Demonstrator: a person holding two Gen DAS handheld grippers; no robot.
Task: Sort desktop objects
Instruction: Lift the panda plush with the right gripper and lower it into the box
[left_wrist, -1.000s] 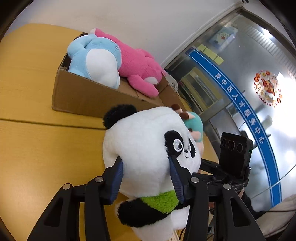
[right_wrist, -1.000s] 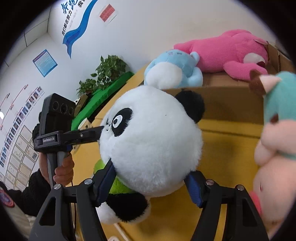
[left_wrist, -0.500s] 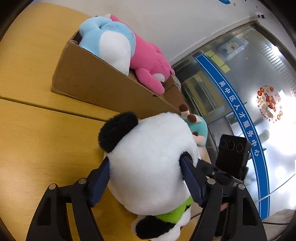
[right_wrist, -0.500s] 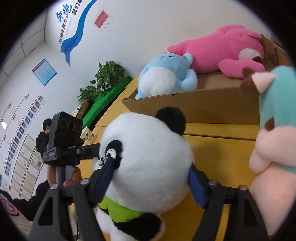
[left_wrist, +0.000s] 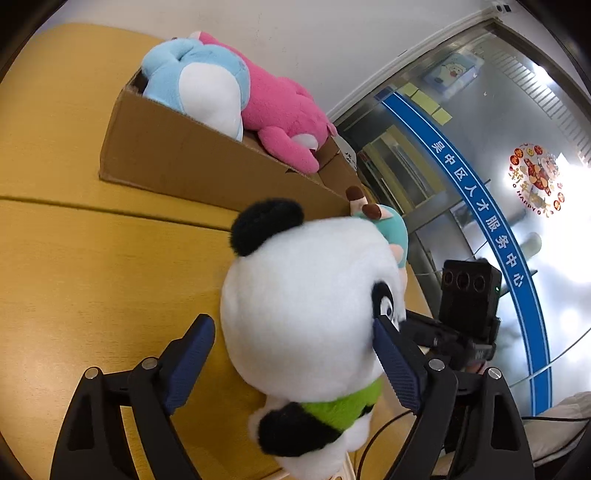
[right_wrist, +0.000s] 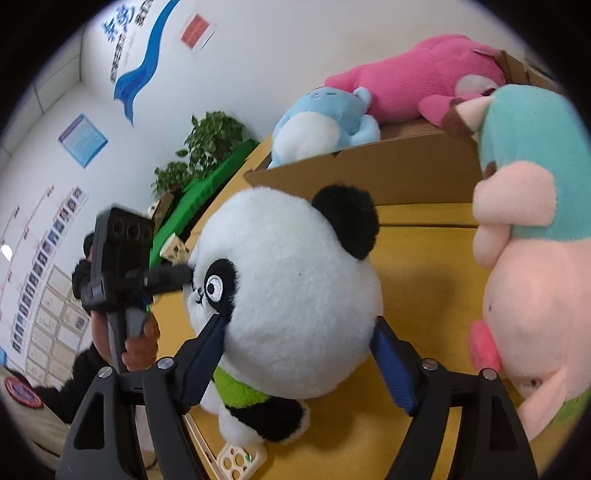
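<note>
1. My two grippers meet over one panda (left_wrist: 306, 306) at the front of the yellow worktop (left_wrist: 92, 266), its head filling the space between both pairs of fingers.
2. My left gripper (left_wrist: 291, 365) stands spread: its right finger (left_wrist: 395, 365) touches the panda's face, while its left finger (left_wrist: 188, 362) sits clear of the fur.
3. My right gripper (right_wrist: 299, 365) has both blue pads against the panda's head, one by the eye and one behind; I cannot tell how firmly it grips.
4. Behind the panda stands one cardboard box (left_wrist: 192, 162), holding two plush toys: one blue toy (left_wrist: 199, 85) and one pink toy (left_wrist: 280, 110), lying side by side and overhanging the rim.
5. One teal-and-pink doll (right_wrist: 528, 236) stands just beside the panda on my right, between it and the box corner, crowding that side.
6. Count: four soft toys, one box, two grippers.
7. A small cream grid tray (right_wrist: 240, 458) peeks out under the panda's feet.
</note>
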